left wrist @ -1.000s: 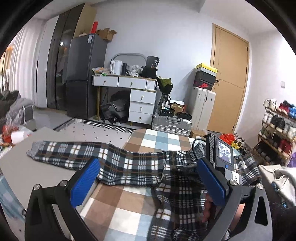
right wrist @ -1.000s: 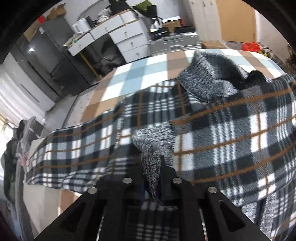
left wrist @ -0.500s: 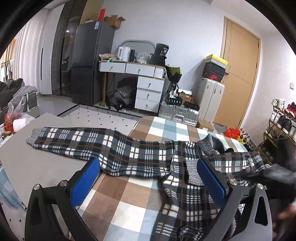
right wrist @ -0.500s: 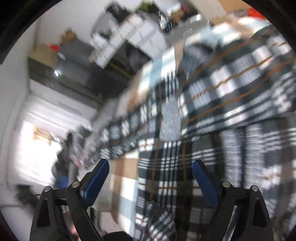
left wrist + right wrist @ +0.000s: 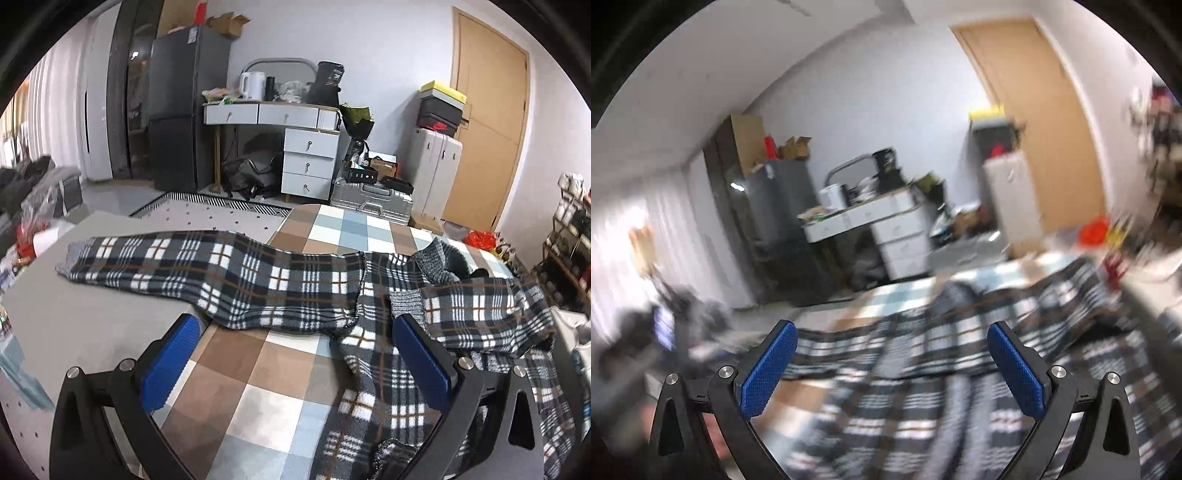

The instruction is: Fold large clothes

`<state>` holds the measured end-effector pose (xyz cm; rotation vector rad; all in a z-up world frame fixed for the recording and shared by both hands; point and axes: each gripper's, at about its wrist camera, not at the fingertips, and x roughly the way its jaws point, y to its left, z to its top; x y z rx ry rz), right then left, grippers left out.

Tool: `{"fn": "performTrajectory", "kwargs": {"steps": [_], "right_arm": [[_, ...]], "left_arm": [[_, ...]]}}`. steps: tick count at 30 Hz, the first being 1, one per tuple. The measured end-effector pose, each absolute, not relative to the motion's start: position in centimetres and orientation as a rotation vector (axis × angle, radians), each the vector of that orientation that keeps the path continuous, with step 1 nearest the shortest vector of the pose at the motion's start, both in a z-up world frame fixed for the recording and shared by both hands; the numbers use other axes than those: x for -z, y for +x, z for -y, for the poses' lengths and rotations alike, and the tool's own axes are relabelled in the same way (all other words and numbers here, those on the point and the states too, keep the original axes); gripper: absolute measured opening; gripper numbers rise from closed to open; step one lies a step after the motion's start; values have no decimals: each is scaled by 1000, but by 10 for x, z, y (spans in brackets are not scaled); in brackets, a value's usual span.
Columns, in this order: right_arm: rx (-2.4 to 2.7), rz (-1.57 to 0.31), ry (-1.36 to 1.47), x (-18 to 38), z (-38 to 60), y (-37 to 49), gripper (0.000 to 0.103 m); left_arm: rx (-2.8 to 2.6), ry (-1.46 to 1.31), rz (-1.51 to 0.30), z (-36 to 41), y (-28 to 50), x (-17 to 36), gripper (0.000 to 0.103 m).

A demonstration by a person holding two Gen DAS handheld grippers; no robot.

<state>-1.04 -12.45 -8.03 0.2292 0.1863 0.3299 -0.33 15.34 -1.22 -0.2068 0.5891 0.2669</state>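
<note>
Left wrist view: we see the checked table cover [image 5: 280,373] spread under and ahead of the left gripper [image 5: 295,354], w/ the plaid garment [image 5: 388,332] lying across it. One long sleeve [image 5: 207,273] runs out ahead-left of the gripper onto the grey surface [image 5: 74,321]; the other sleeve [image 5: 476,310] is folded inward over the body, its grey knit cuff [image 5: 404,301] just beyond the right blue pad. A sec ago that cuff was clamped in the right gripper; now it lies free on the garment. Left gripper's jaws stand wide apart, nothing between them, same as before.

Right wrist view, v. blurred: right gripper [image 5: 892,363] has pulled back from the cloth & now looks nearly level across the room, garment [image 5: 923,369] below and ahead. Its jaws are opening, already spread wide, nothing between the pads [image 5: 768,369].
</note>
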Motion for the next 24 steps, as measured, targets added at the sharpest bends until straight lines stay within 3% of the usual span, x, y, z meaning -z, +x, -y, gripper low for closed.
{"fn": "performTrajectory", "kwargs": {"steps": [10, 24], "right_arm": [[-312, -113, 153, 84, 134, -32, 103], [-303, -135, 98, 96, 119, -28, 103]], "left_arm": [[-444, -133, -574, -221, -11, 3, 102], [-679, -508, -751, -403, -30, 55, 102]]}}
